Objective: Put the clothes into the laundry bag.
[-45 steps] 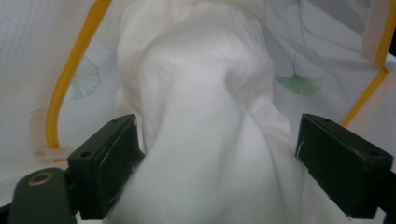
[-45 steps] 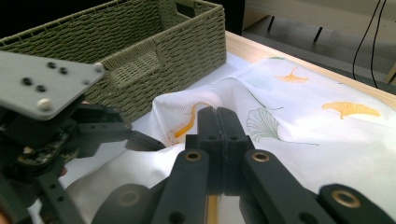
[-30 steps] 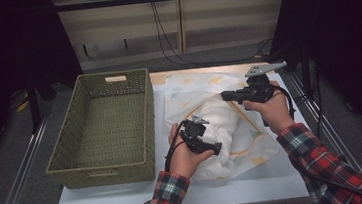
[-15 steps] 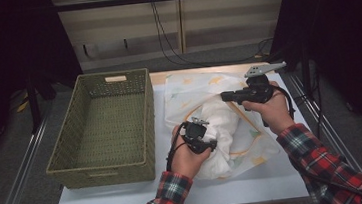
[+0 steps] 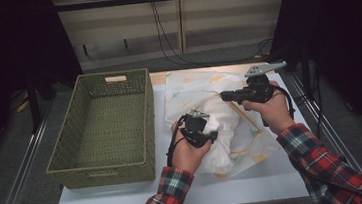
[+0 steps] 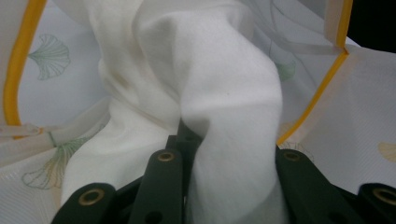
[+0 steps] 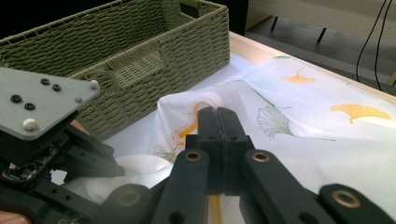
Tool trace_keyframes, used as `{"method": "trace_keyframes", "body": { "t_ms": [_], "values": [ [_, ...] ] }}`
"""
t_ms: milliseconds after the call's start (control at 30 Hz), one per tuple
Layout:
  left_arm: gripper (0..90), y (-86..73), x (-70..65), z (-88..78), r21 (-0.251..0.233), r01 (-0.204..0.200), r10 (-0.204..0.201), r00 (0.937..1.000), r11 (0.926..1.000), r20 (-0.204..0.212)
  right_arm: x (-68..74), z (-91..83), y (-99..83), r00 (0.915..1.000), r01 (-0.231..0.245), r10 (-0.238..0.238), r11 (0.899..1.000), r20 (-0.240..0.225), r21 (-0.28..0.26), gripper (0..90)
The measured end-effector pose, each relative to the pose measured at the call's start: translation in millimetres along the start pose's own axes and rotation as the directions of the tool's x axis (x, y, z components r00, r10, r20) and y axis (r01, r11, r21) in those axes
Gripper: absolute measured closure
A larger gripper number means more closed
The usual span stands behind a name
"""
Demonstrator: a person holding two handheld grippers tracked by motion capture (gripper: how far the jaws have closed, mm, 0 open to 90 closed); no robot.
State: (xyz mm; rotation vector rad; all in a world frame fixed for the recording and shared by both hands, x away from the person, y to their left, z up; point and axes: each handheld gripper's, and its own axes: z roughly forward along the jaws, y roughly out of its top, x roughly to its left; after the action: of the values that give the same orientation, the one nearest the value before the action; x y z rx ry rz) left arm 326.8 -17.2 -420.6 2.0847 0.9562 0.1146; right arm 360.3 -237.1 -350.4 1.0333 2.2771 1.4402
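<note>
A white mesh bag (image 5: 202,82) with ginkgo prints and yellow trim lies on the table right of the basket. White cloth (image 5: 223,123) is bunched up at the bag's mouth. My left gripper (image 5: 211,131) sits at the cloth's near left. Its jaws have just been closing, and in the left gripper view a thick fold of the white cloth (image 6: 219,84) is pinched between them (image 6: 233,154). My right gripper (image 5: 224,96) points left above the bag. It is shut (image 7: 217,112) on the bag's edge (image 7: 187,100) and holds that edge up.
An empty green woven basket (image 5: 147,115) stands on the left half of the white table (image 5: 128,197); its side wall (image 7: 140,46) is close to the bag. Cables and a shelf base lie beyond the table. Dark floor flanks both sides.
The left gripper's jaws have come together on the white cloth and the hand edged slightly up towards the bag. The right gripper has stayed put.
</note>
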Motion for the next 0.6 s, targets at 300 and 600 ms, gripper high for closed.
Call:
{"method": "trace_keyframes", "body": {
  "t_ms": [300,600],
  "values": [
    [73.0,9.1,0.8,5.9,-0.037,0.003,-0.004,0.9999,0.9993,-0.013,0.5,-1.1,-0.7,1.0,-0.001,0.001,1.0,0.002,0.002,90.0],
    [73.3,16.2,4.1,12.7,-0.081,-0.012,0.008,0.9989,0.9966,-0.047,-0.3,-1.6,-1.9,1.0,-0.002,0.002,1.0,0.0,-0.002,90.0]
  ]
}}
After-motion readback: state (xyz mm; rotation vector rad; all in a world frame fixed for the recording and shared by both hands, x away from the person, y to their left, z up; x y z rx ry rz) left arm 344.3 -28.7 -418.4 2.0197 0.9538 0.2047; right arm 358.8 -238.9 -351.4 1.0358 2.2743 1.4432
